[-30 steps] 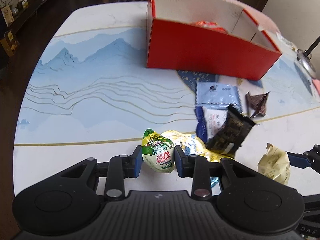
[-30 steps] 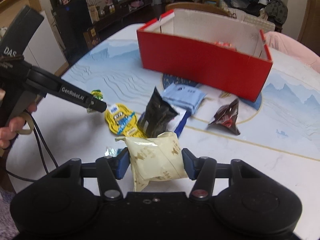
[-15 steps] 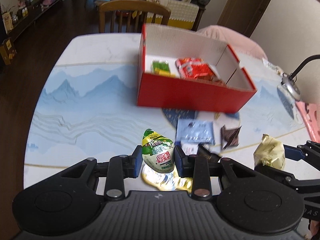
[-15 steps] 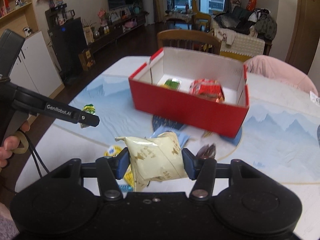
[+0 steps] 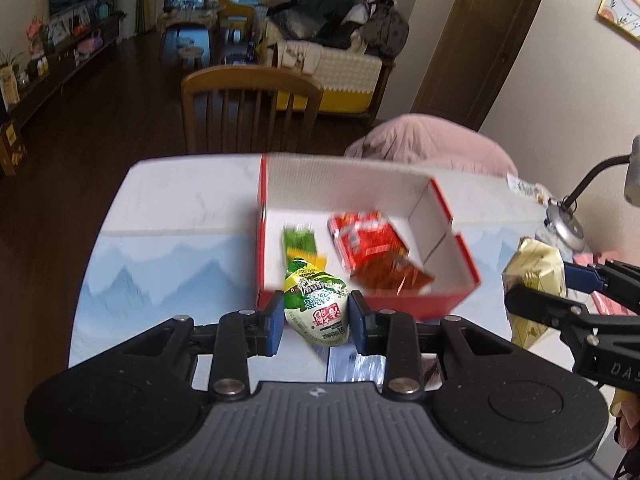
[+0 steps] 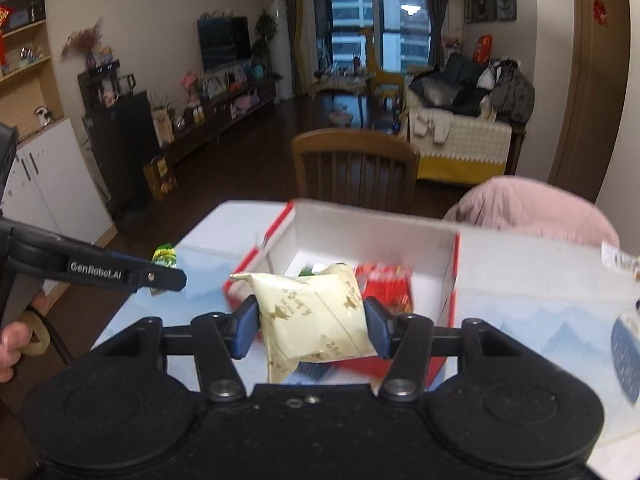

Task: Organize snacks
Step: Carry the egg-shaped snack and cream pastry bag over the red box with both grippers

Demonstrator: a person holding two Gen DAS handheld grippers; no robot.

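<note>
My left gripper is shut on a green and white snack pouch, held in the air in front of the red box. In the box lie a green packet and red packets. My right gripper is shut on a cream snack bag, also lifted, just before the red box. The left wrist view shows the cream bag at the right edge. The right wrist view shows the left gripper's finger and the green pouch at the left.
The box stands on a table with a blue mountain print. A wooden chair is behind the table, a pink cushion to its right, and a desk lamp at the right edge. A person's fingers grip the left handle.
Both grippers have risen with their snacks, and the views tilted up. The box's inside has come into sight, and the loose snacks on the table have dropped below the gripper bodies.
</note>
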